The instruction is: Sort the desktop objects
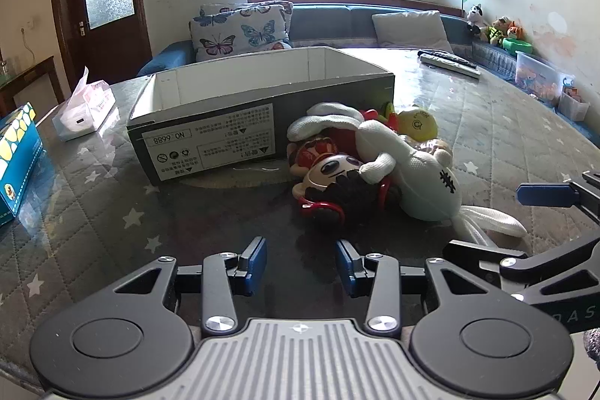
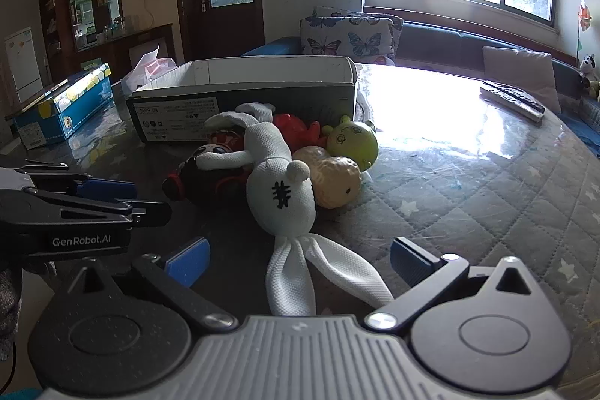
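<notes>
**Toys still piled outside the box; sorting looks barely begun**

A heap of toys is lying on the quilted surface [image 2: 468, 182], pressed against the front wall of an open cardboard box [image 1: 210, 134]. As far as the left wrist view is showing, the box interior is looking bare, though its floor is mostly hidden behind the near wall. On that evidence, nothing appears to be sorted yet and the whole pile is waiting.

The white plush rabbit [image 2: 279, 190] is sprawling on top of the heap, long ears trailing toward the right tongs [image 2: 300, 261]. Under and beside it are lying a dark-haired doll head with red glasses [image 1: 333, 182], a red toy [image 2: 296, 128], a yellow-green round toy [image 2: 352, 141] and a tan peanut-shaped toy [image 2: 333, 180], all touching one another.

The right tongs are standing wide apart, gripping nothing, with the rabbit's ears lying between and just ahead of the fingers. The left tongs [image 1: 302, 263] are also apart and empty, angling down toward the doll head just ahead.

A blue carton [image 2: 63, 104] and a tissue pack [image 1: 84, 111] are sitting well apart to the left, a remote [image 2: 512, 100] far to the right.
</notes>
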Demonstrator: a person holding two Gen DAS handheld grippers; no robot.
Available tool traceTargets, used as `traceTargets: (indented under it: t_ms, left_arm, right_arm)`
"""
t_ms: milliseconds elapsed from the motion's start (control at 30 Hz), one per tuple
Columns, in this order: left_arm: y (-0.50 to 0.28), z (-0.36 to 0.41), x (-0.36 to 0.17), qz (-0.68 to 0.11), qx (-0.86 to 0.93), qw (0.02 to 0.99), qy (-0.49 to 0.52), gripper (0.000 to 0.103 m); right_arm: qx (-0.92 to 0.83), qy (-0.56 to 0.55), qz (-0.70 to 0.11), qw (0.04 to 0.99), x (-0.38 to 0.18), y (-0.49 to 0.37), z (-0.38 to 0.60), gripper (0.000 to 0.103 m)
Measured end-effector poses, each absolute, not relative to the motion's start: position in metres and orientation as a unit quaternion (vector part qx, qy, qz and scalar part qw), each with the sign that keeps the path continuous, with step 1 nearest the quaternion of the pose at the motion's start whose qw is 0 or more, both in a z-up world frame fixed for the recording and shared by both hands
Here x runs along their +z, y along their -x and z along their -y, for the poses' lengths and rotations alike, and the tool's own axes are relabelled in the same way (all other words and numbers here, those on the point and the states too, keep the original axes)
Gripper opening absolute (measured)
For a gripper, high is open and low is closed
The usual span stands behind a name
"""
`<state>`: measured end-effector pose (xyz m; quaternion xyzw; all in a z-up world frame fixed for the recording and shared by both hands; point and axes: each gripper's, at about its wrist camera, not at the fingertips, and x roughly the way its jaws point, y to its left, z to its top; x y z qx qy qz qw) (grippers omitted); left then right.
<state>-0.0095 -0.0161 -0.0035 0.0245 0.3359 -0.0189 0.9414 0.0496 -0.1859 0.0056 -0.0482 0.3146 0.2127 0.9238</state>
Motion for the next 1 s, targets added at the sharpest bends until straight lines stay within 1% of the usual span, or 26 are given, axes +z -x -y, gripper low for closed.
traceTargets:
  t_ms: [1000]
  left_arm:
    - [0.0069, 0.0154, -0.0021, -0.347, -0.019, 0.938, -0.018, 0.043]
  right_arm:
    - [0.212, 0.054, -0.325, 0.920, 0.0040, -0.0526, 0.1812, 0.103]
